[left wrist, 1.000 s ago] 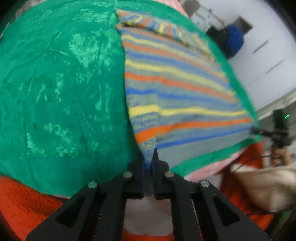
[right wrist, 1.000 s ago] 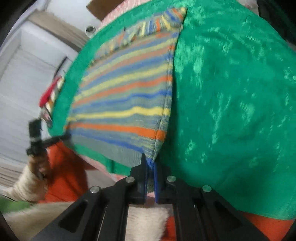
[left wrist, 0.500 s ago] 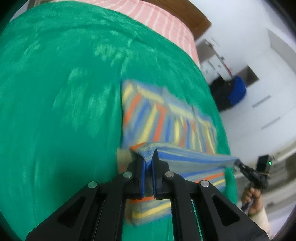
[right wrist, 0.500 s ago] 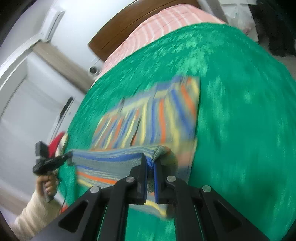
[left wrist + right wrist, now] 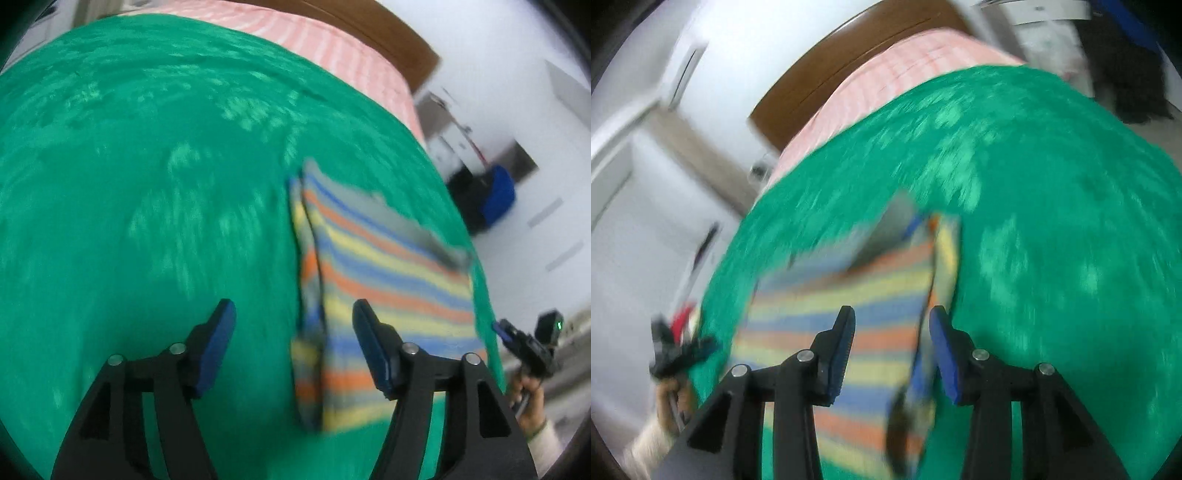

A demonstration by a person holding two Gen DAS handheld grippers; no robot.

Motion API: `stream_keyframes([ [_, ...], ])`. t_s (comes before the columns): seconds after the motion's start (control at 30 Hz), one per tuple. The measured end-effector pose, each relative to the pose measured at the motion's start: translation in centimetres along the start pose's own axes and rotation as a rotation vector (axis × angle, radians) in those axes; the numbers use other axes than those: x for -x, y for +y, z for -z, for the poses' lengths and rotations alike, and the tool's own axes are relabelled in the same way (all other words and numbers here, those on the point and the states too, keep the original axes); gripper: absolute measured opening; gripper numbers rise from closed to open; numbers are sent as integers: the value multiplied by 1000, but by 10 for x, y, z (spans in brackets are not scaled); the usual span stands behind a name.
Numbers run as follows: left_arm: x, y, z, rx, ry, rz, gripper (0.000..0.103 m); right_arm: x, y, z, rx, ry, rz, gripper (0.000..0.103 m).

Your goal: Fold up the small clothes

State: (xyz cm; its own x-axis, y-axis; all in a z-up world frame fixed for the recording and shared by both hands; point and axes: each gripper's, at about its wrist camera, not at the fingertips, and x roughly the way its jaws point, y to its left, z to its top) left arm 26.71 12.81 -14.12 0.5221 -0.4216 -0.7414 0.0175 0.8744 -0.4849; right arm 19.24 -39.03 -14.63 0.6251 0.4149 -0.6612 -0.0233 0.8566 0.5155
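Observation:
A small striped garment (image 5: 384, 295) in orange, blue, yellow and grey lies folded over on the green cover (image 5: 147, 221). My left gripper (image 5: 293, 343) is open and empty just above the garment's left edge. In the right wrist view the same garment (image 5: 849, 325) lies under my right gripper (image 5: 892, 349), which is open and empty over its right edge. Both views are motion blurred. The right gripper also shows at the far right of the left wrist view (image 5: 524, 347).
The green cover lies on a bed with a pink striped sheet (image 5: 332, 40) and a brown headboard (image 5: 388, 33). A blue and black bag (image 5: 495, 195) stands on the floor past the bed's right side. White walls lie beyond.
Both grippers carried the garment's near edge forward over the rest, then opened and let it go. The garment now lies folded in half.

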Motion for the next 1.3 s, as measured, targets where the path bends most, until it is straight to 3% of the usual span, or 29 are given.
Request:
stream_keyframes([
  [0.1,-10,-9,18,-48,50,-32,68,7,7,38,35,101,-18,46],
  [0.17,-18,-18,27,-70,55,-87,68,4,10,53,53,139,22,50],
  [0.2,-21,-24,30,-81,42,-103,62,0,11,57,58,154,45,50],
  [0.23,-22,-29,33,-89,44,-101,32,-6,10,60,48,170,41,49],
  [0.27,-27,-33,34,-100,69,-104,11,-12,9,63,26,189,17,33],
  [0.3,-30,-37,34,-107,90,-125,6,-17,8,64,12,203,26,6],
  [0.37,-25,-42,37,-163,85,-174,5,-18,6,66,6,214,81,6],
  [0.47,-24,-38,43,-197,94,-190,5,-3,9,74,18,210,123,5],
  [0.53,-32,-40,45,-232,91,-222,6,-15,4,80,32,235,155,5],
  [0.67,-19,-46,49,-222,60,-261,20,-18,5,81,28,191,152,10],
  [0.73,7,-50,62,-249,5,-304,56,-10,5,84,38,148,143,30],
  [0.77,17,-54,69,-274,-34,-320,66,1,6,89,48,115,144,47],
  [0.8,30,-55,78,-304,-86,-339,81,11,7,92,63,74,141,58],
  [0.83,43,-55,89,-333,-143,-362,91,22,10,96,83,31,142,60],
  [0.97,60,-44,123,-363,-268,-455,97,57,8,128,122,-78,190,63],
  [1.13,33,-22,152,-384,-260,-486,97,60,-3,150,121,-134,231,66],
  [1.2,36,-22,158,-395,-309,-483,97,57,-4,160,169,-150,235,72],
  [1.3,33,-26,158,-403,-303,-513,99,49,-1,161,211,-134,246,80],
])
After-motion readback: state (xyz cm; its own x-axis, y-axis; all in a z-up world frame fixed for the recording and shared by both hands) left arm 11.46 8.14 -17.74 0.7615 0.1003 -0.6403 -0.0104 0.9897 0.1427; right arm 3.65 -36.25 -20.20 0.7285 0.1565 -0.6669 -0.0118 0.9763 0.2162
